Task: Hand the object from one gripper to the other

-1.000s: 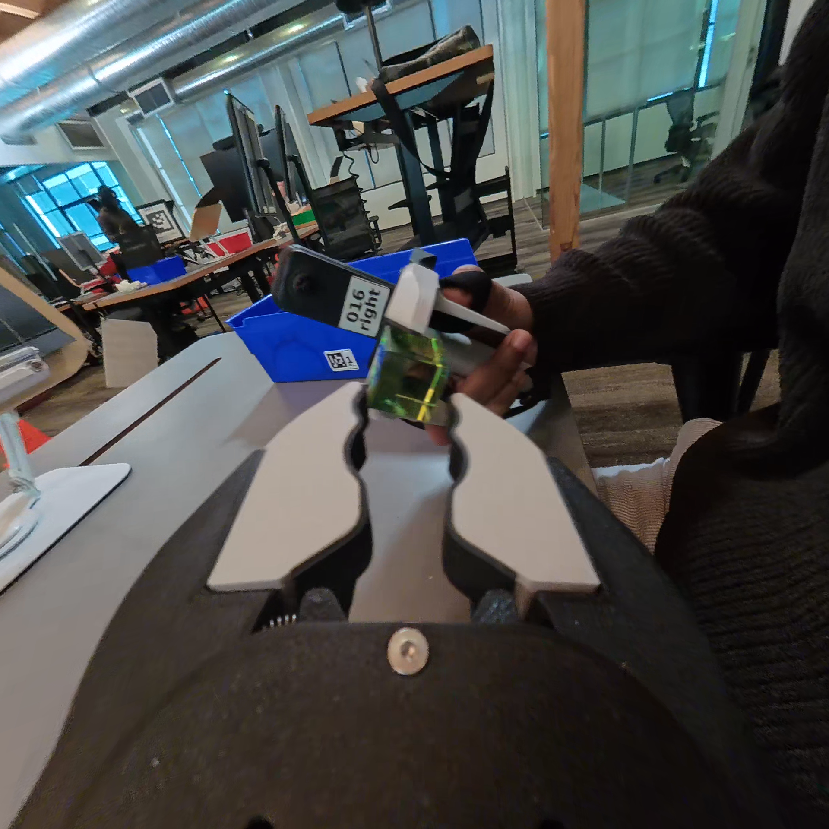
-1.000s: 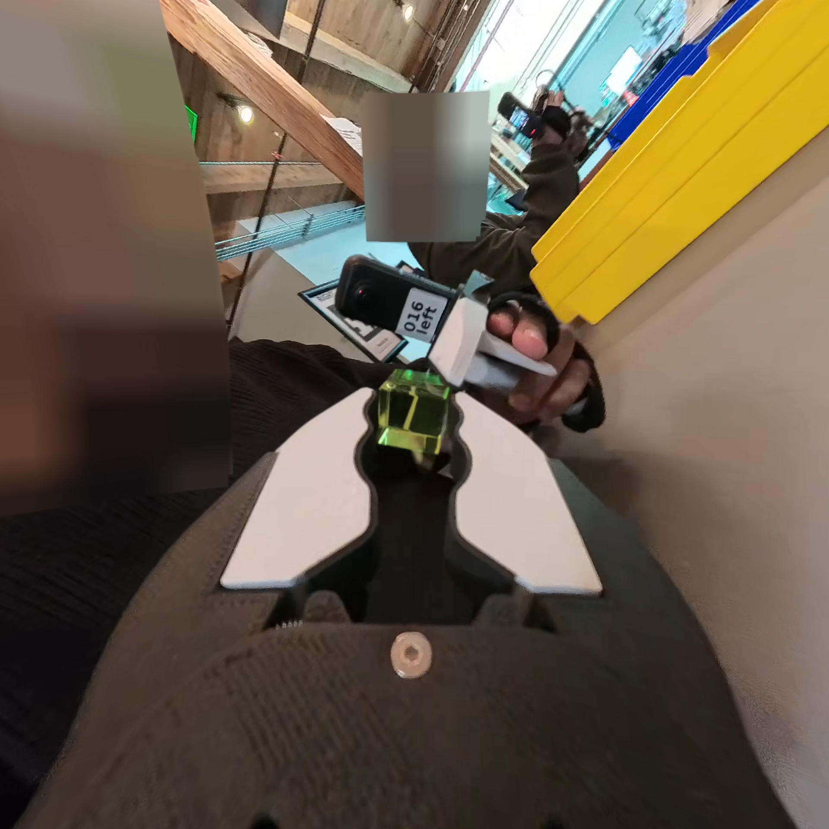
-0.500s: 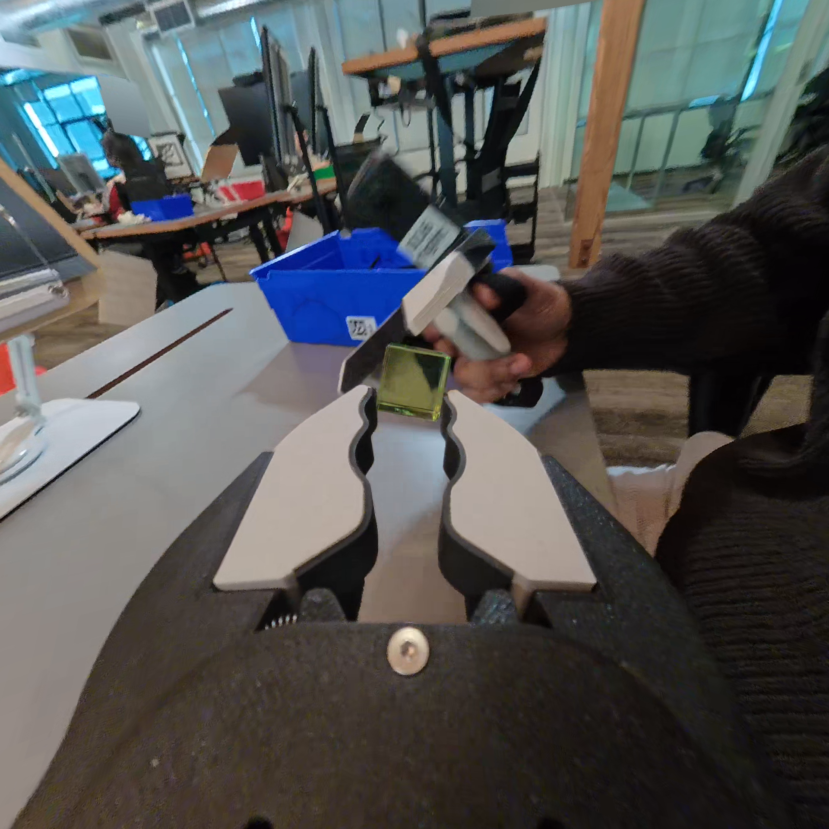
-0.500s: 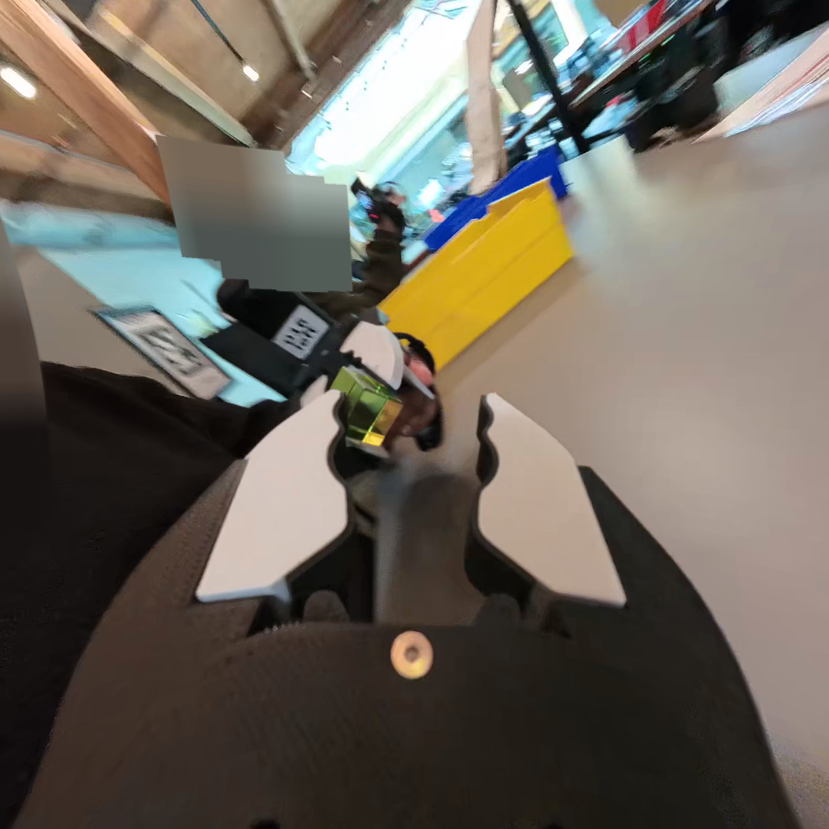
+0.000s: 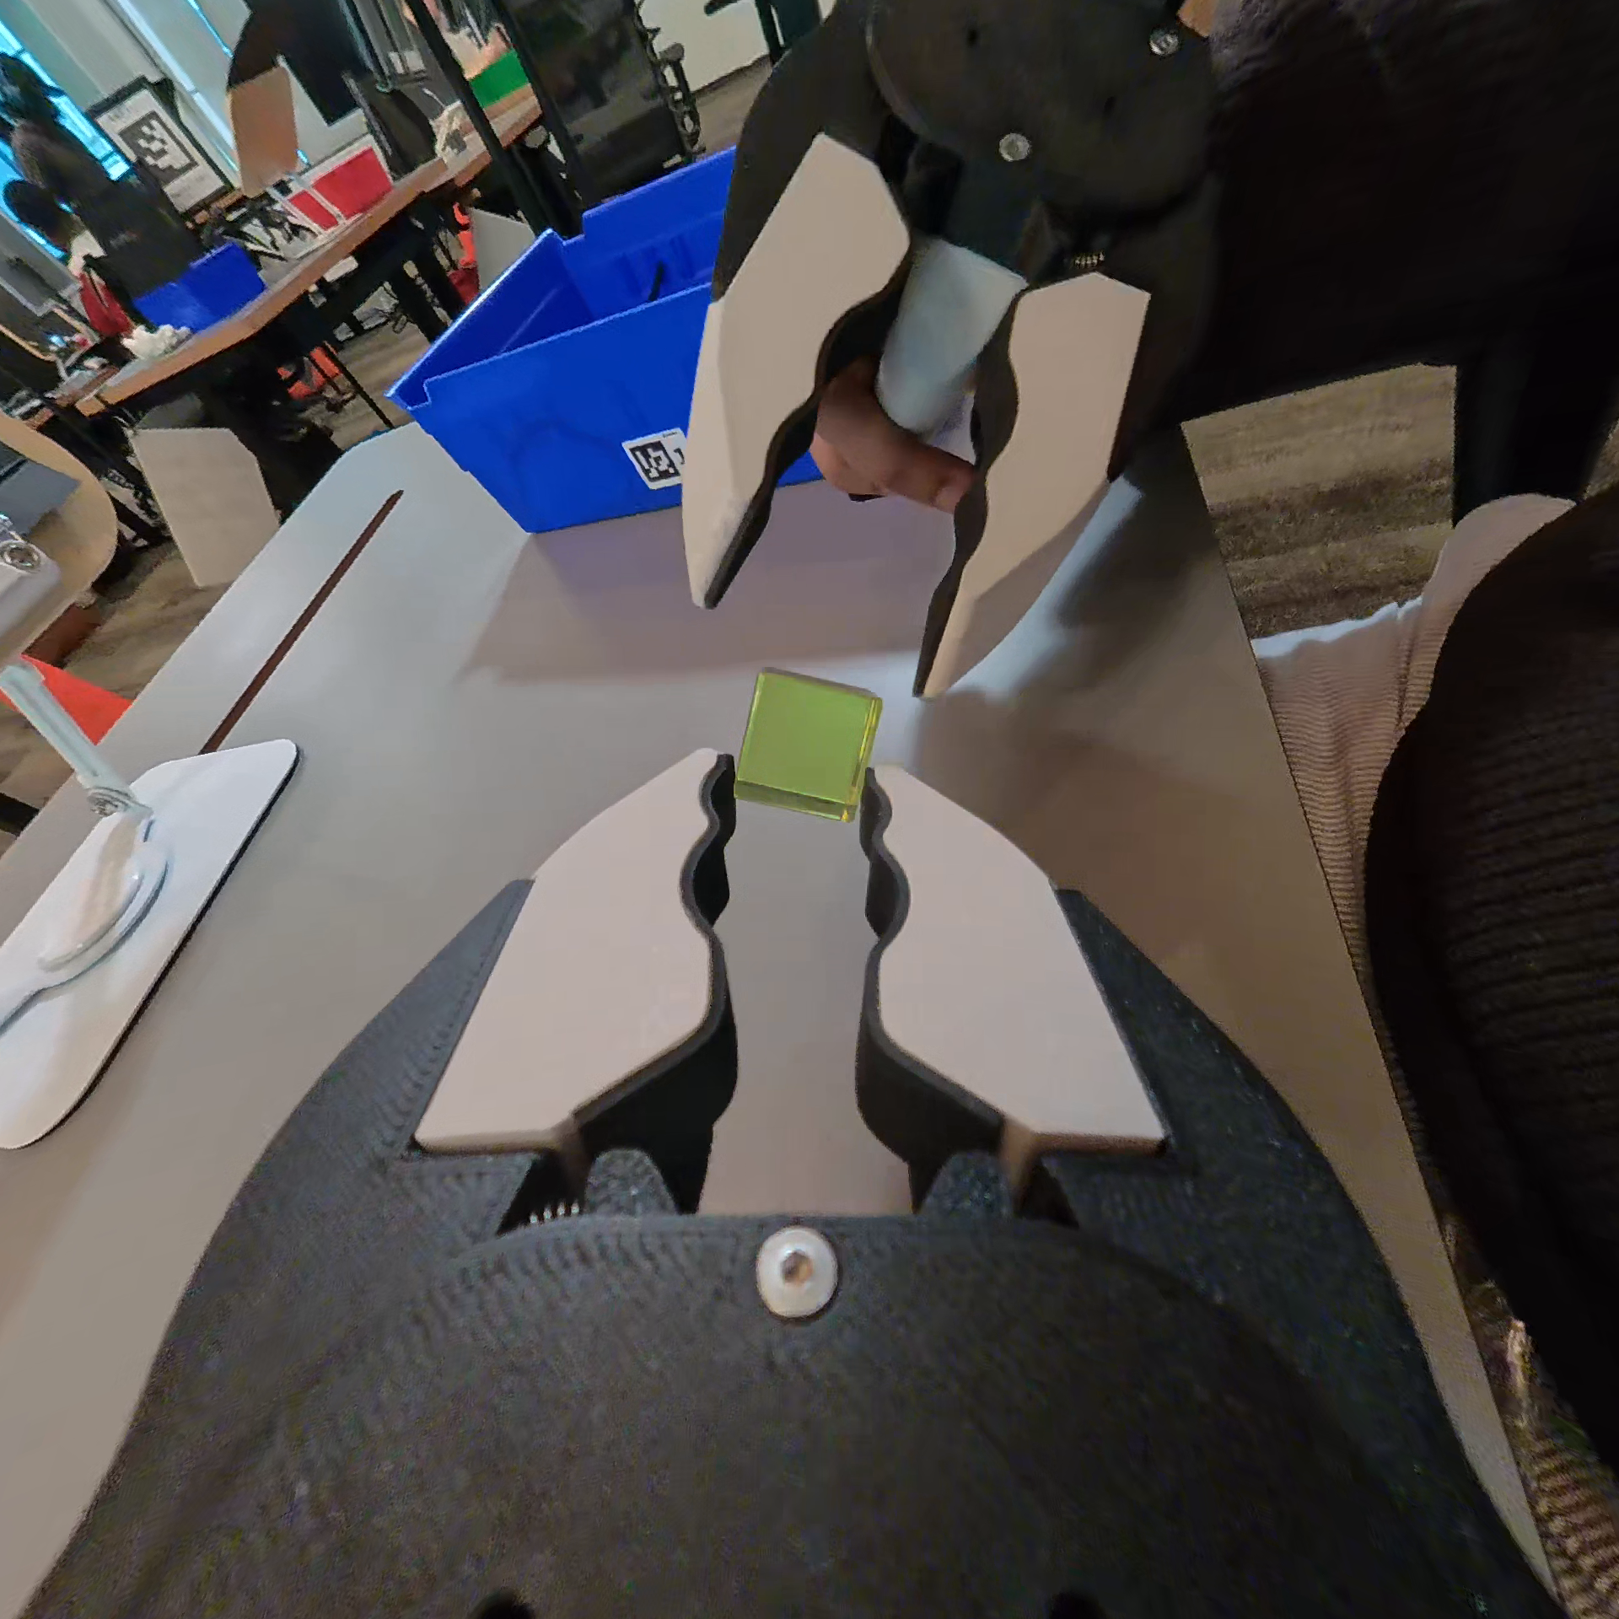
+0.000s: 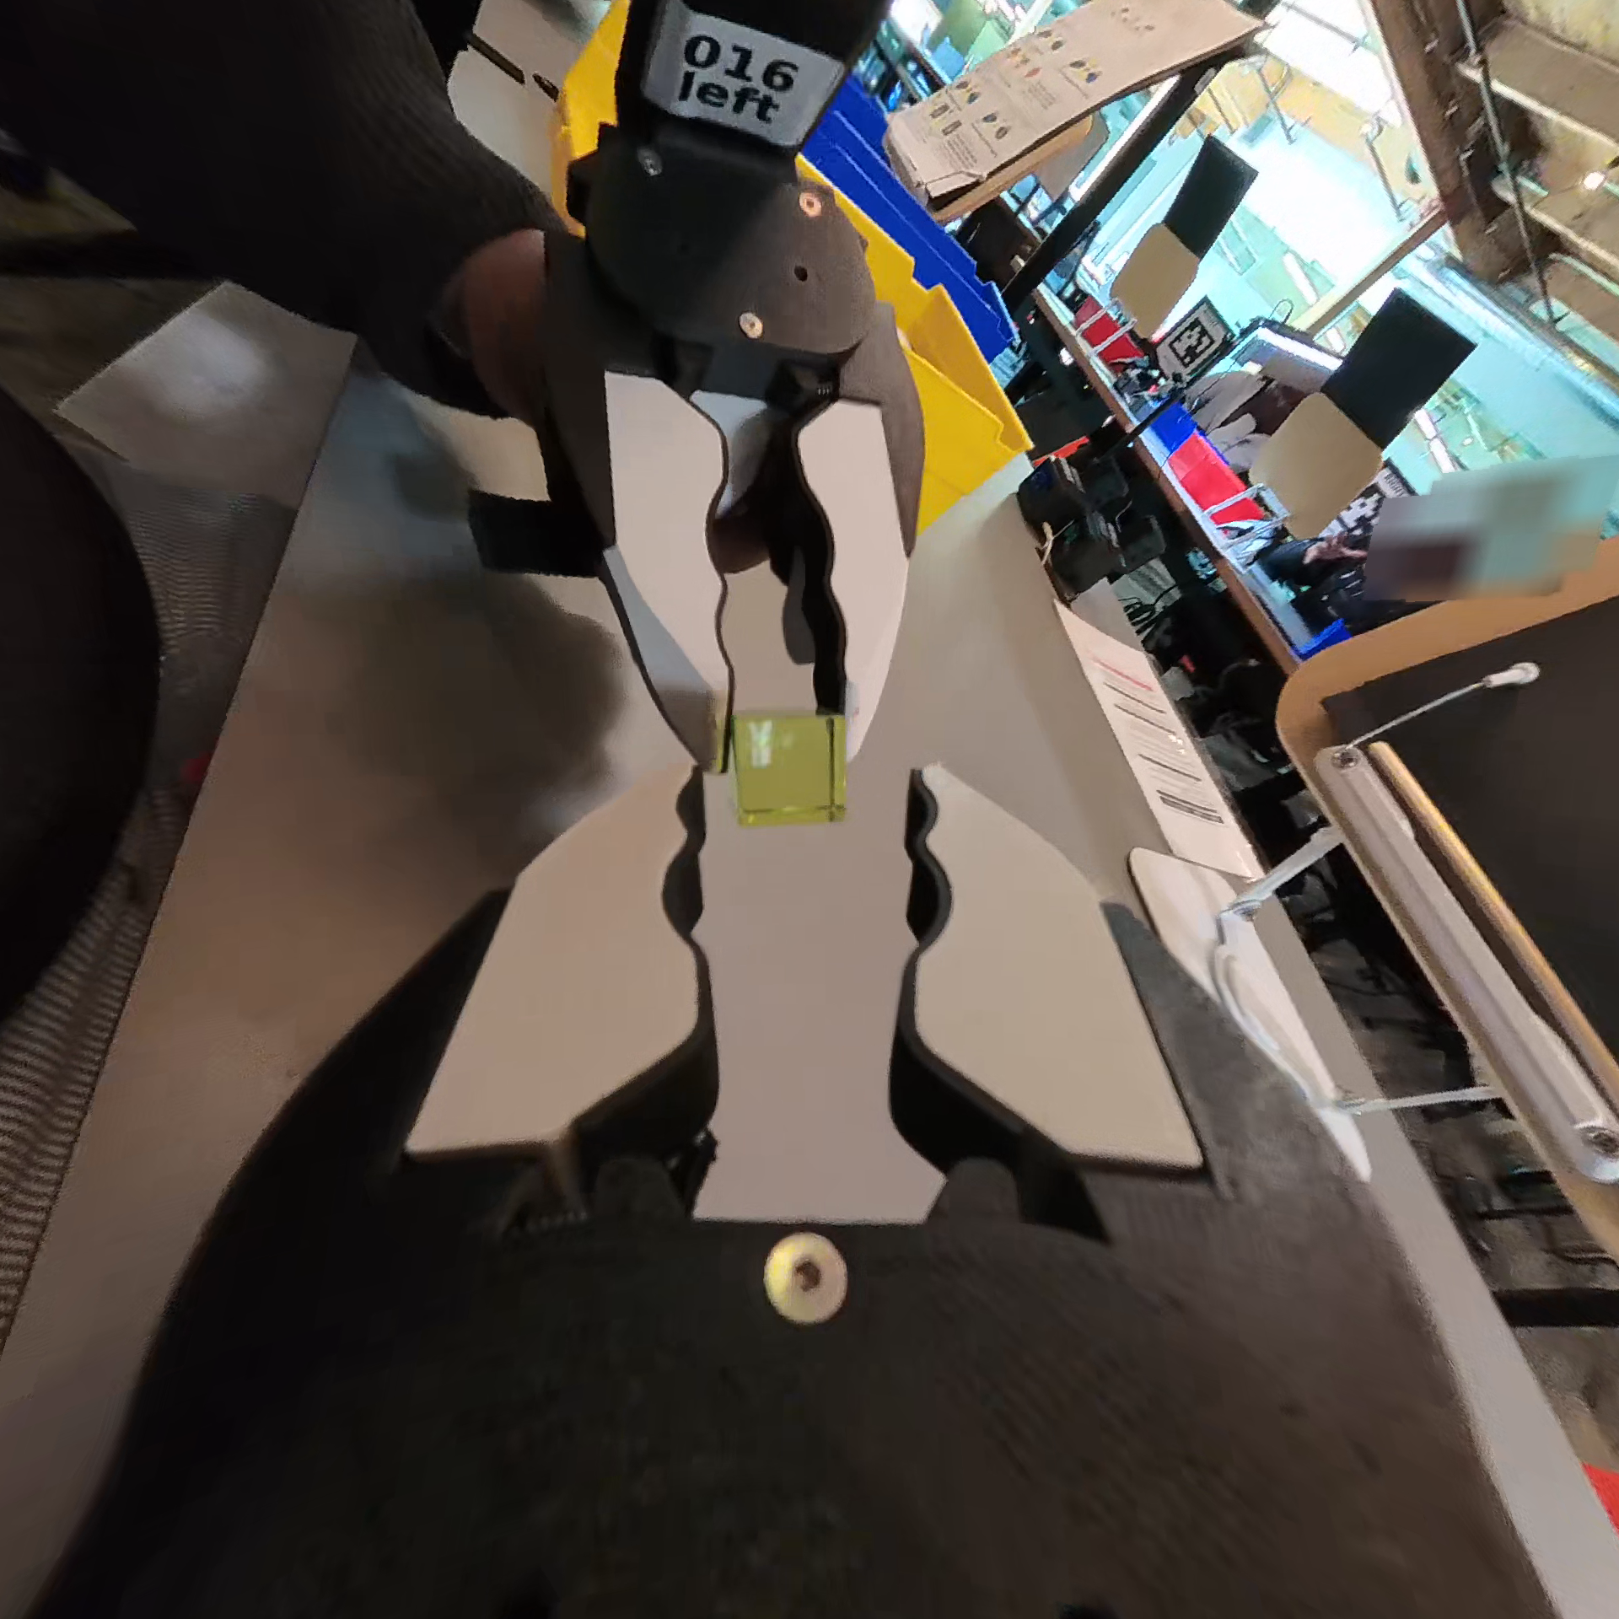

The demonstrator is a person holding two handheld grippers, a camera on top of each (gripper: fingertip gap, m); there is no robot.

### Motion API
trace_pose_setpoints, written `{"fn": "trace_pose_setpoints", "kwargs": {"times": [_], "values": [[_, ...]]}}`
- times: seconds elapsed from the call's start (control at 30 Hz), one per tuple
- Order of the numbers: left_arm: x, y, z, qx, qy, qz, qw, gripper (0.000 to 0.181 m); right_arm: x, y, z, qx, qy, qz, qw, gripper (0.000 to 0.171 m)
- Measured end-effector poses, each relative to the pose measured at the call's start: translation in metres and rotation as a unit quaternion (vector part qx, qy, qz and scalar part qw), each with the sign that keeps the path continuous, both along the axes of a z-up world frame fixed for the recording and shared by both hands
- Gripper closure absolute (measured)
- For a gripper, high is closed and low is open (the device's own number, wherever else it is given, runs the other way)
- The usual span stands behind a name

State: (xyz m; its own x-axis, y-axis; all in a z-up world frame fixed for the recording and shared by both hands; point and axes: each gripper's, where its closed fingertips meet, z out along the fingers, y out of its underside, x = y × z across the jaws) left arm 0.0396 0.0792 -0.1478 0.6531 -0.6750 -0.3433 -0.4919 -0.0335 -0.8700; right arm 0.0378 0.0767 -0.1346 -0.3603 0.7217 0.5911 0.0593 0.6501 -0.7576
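A small translucent yellow-green cube (image 5: 808, 756) sits pinched between the fingertips of the left gripper (image 5: 797, 788), held above the grey table (image 5: 420, 701) rather than resting on it. In the left wrist view one flat face of the cube tilts toward the camera, its lower corners lodged between the two pale grey fingers (image 5: 604, 964), which press against its sides. The right wrist view shows the same hold from the opposite side: the cube (image 6: 788, 767) is wedged at the tips of the left gripper (image 6: 784, 727), which reaches down from the top of the picture in a hand (image 6: 491, 333) with a dark knitted sleeve. The right gripper (image 6: 806, 780) stands spread, its fingers wider apart than the cube and touching nothing; in the left wrist view that right gripper (image 5: 815, 648) hangs just above and beyond the cube, tips pointing down and clear of it. On the table behind it stands a blue bin (image 5: 561, 377) bearing a square black-and-white marker. A white flat base with a metal stand (image 5: 114, 920) lies near the table's left edge. A yellow bin (image 6: 946, 385) sits farther along the table in the right wrist view, with office desks and blue and red bins in the background.
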Motion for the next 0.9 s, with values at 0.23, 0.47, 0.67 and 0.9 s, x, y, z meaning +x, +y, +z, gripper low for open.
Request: {"fn": "trace_pose_setpoints", "kwargs": {"times": [0.23, 0.47, 0.67, 0.9], "values": [[0.012, -0.011, 0.006, 0.009, -0.031, -0.054, 0.998, 0.153, 0.004, -0.007, -0.009, -0.001, -0.015, 0.03, 0.999, 0.131], [0.022, -0.023, 0.035, -0.005, -0.195, -0.119, 0.974, 0.152, 0.012, -0.024, 0.02, -0.068, 0.051, 0.087, 0.992, 0.143], [0.029, -0.029, 0.046, -0.027, -0.28, -0.151, 0.948, 0.152, 0.015, -0.032, 0.03, -0.131, 0.055, 0.112, 0.983, 0.142], [0.019, -0.016, 0.039, -0.052, -0.301, -0.108, 0.946, 0.129, 0.011, -0.018, 0.036, -0.155, 0.043, 0.07, 0.985, 0.143]]}}
